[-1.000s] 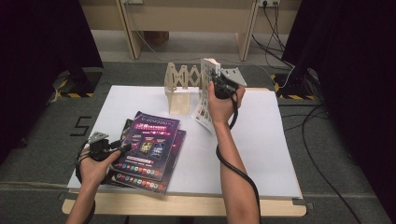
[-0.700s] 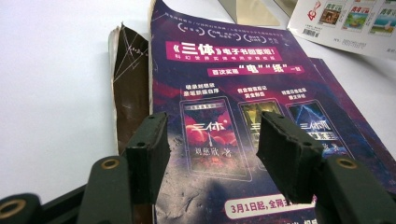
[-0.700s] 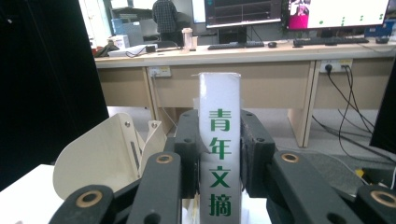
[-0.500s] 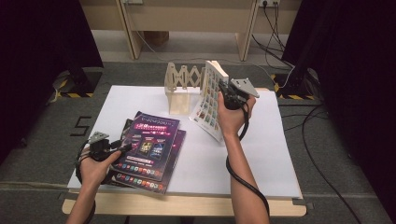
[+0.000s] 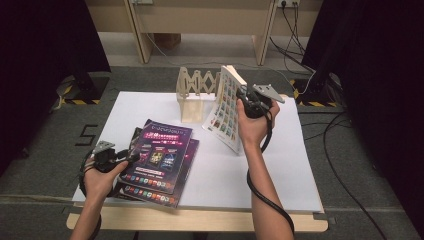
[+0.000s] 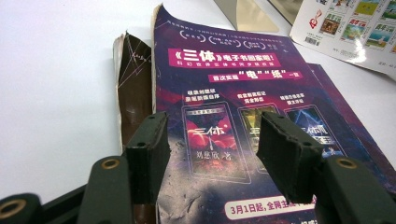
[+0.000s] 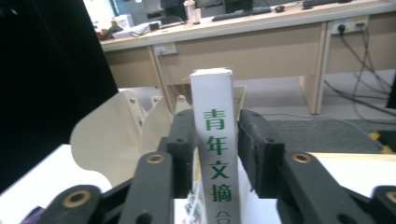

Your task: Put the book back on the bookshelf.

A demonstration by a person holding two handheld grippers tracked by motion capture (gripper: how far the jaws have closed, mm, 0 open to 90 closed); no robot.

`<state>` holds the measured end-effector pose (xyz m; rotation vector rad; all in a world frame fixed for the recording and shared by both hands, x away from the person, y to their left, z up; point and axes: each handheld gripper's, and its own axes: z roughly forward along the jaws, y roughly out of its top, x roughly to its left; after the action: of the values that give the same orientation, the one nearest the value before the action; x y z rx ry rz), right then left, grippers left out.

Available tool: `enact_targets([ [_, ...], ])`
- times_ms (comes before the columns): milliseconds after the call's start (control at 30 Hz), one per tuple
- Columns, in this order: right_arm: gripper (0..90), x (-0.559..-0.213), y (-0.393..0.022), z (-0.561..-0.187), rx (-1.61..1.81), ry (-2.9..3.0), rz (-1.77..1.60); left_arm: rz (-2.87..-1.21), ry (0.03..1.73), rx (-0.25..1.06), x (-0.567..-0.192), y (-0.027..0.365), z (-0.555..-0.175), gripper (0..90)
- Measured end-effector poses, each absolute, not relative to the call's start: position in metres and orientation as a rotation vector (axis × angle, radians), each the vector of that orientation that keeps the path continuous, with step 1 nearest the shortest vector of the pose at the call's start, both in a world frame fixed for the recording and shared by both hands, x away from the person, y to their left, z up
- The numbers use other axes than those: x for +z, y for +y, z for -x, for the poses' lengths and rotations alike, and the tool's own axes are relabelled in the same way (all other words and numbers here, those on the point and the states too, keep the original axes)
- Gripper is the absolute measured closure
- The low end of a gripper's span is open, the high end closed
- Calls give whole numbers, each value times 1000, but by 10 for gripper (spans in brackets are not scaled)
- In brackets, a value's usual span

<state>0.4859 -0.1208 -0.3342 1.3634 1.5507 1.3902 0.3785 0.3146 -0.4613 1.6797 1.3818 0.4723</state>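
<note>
A white book with a grid of colourful pictures on its cover stands tilted just right of a wooden accordion rack. My right gripper is at its upper spine. In the right gripper view the white spine with green characters sits between the jaws of that gripper, which have just been opening; a thin gap shows at the right jaw. A stack of purple magazines lies at the front left. My left gripper stands open over the top magazine's near edge, its jaws apart.
A brown-covered magazine pokes out under the purple ones. The white table top has bare room on the right and front. A wooden desk stands behind, with cables on the grey floor and dark curtains at both sides.
My right hand has carried the white book to the right, away from the rack, and the book now leans more. The left gripper has kept still.
</note>
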Motion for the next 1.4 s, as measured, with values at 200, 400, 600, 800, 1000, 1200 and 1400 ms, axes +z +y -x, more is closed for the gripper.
enact_targets([
  [200,626,-335,-120,-488,1390,1592,-1401,-1679,1383,472,-461,315,-379,422],
  [400,544,-331,-116,-497,1346,1587,-1348,-1682,1385,468,-462,315,-379,423],
  [600,522,-329,-116,-502,1311,1584,-1353,-1682,1389,463,-463,316,-379,422],
  [800,529,-329,-114,-506,1295,1603,-1354,-1679,1391,464,-462,315,-379,420],
  [1000,516,-330,-118,-509,1307,1606,-1419,-1677,1385,468,-460,315,-378,417],
  [1200,538,-328,-115,-510,1319,1596,-1324,-1677,1388,467,-461,315,-378,417],
  [1400,570,-321,-112,-519,1257,1638,-1314,-1676,1386,467,-460,316,-378,416],
])
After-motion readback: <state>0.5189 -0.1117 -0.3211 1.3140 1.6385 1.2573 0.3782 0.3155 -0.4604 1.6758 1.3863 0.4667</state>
